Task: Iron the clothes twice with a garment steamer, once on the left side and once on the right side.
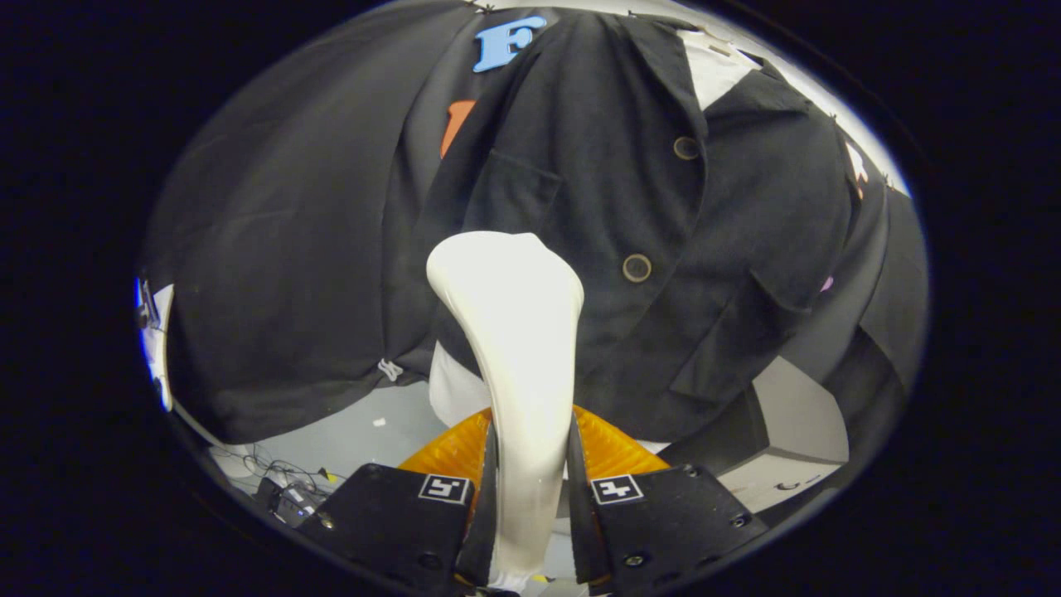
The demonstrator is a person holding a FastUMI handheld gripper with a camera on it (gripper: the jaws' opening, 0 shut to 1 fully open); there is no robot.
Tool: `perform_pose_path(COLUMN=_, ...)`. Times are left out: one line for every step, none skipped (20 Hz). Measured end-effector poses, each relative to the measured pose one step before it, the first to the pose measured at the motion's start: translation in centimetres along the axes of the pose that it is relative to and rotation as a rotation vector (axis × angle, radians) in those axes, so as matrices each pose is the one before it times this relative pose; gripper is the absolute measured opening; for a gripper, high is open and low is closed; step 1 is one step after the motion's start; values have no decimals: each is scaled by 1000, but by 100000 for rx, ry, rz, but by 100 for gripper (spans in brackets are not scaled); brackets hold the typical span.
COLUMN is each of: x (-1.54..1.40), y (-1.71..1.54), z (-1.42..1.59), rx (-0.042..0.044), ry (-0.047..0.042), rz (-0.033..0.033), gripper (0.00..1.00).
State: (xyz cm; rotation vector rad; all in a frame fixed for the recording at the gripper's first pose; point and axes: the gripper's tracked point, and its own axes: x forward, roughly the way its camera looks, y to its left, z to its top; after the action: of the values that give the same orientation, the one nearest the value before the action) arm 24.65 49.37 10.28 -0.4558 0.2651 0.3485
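Fingers of the hand-held gripper (530, 489) clamp the garment steamer (514, 356) by its handle so its head meets the hanging dark jacket (613, 207) just under the chest pocket, ready for a pass

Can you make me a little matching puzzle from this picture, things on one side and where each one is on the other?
Things:
1. white garment steamer
2. dark jacket
3. round button
4. cables

Places:
A. hanging beyond the fingers, in front of the booth's cloth wall
B. on the jacket's front, beside the steamer's head
C. clamped between the two fingers of the gripper
D. down on the floor, under the cloth's hem

Pairs: 1-C, 2-A, 3-B, 4-D
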Motion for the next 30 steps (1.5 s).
perform_pose_path(x=247, y=135, z=-754, rx=476, ry=1088, rz=423, gripper=40)
perform_pose_path(x=420, y=40, z=-684, rx=-221, ry=1356, rz=227, gripper=40)
perform_pose_path(x=439, y=100, z=-723, rx=71, ry=1303, rz=341, gripper=40)
perform_pose_path(x=283, y=169, z=-673, rx=398, ry=1081, rz=210, gripper=40)
perform_pose_path(x=300, y=339, z=-654, rx=-396, ry=1293, rz=351, gripper=40)
perform_pose_path(x=-4, y=-18, z=-308, rx=65, ry=838, rz=398, gripper=40)
perform_pose_path(x=-50, y=-3, z=-178, rx=-28, ry=721, rz=285, gripper=40)
perform_pose_path(x=-19, y=107, z=-94, rx=-263, ry=390, rz=379, gripper=40)
perform_pose_path(x=-167, y=-69, z=50, rx=-128, ry=91, rz=219, gripper=40)
perform_pose_path(x=-31, y=129, z=-29, rx=89, ry=27, rz=253, gripper=40)
perform_pose_path(x=-14, y=100, z=-123, rx=-102, ry=-19, rz=355, gripper=40)
perform_pose_path(x=-4, y=155, z=-293, rx=154, ry=-92, rz=290, gripper=40)
perform_pose_path(x=-204, y=-12, z=-43, rx=445, ry=-281, rz=118, gripper=40)
perform_pose_path(x=-303, y=-182, z=-84, rx=642, ry=-296, rz=154, gripper=40)
perform_pose_path(x=-318, y=-234, z=7, rx=1293, ry=-317, rz=408, gripper=40)
perform_pose_path(x=-462, y=-380, z=-15, rx=1577, ry=-575, rz=592, gripper=40)
perform_pose_path(x=-913, y=-570, z=139, rx=1353, ry=-944, rz=692, gripper=40)
perform_pose_path(x=-1154, y=-825, z=238, rx=1290, ry=-1548, rz=156, gripper=40)
perform_pose_path(x=-1219, y=-924, z=105, rx=1424, ry=-1887, rz=-62, gripper=40)
perform_pose_path(x=-1414, y=-1176, z=53, rx=1740, ry=-1830, rz=-96, gripper=40)
perform_pose_path(x=-1508, y=-1460, z=92, rx=2128, ry=-1944, rz=-210, gripper=40)
perform_pose_path(x=-1716, y=-1687, z=157, rx=1692, ry=-1968, rz=-202, gripper=40)
perform_pose_path(x=-1722, y=-1769, z=100, rx=2014, ry=-2444, rz=-283, gripper=40)
perform_pose_path(x=-1859, y=-2186, z=-52, rx=1549, ry=-1900, rz=-668, gripper=40)
perform_pose_path(x=-1774, y=-1955, z=-54, rx=2816, ry=-2795, rz=-336, gripper=40)
perform_pose_path(x=-1765, y=-2253, z=19, rx=2463, ry=-2126, rz=-1360, gripper=40)
perform_pose_path(x=-1658, y=-2517, z=-490, rx=1935, ry=-1503, rz=-2077, gripper=40)
perform_pose_path(x=-1763, y=-2521, z=-444, rx=2525, ry=-1024, rz=-1955, gripper=40)
perform_pose_path(x=-1866, y=-2593, z=-459, rx=2586, ry=-381, rz=-2147, gripper=40)
perform_pose_path(x=-1720, y=-2688, z=-515, rx=2926, ry=-493, rz=-2224, gripper=40)
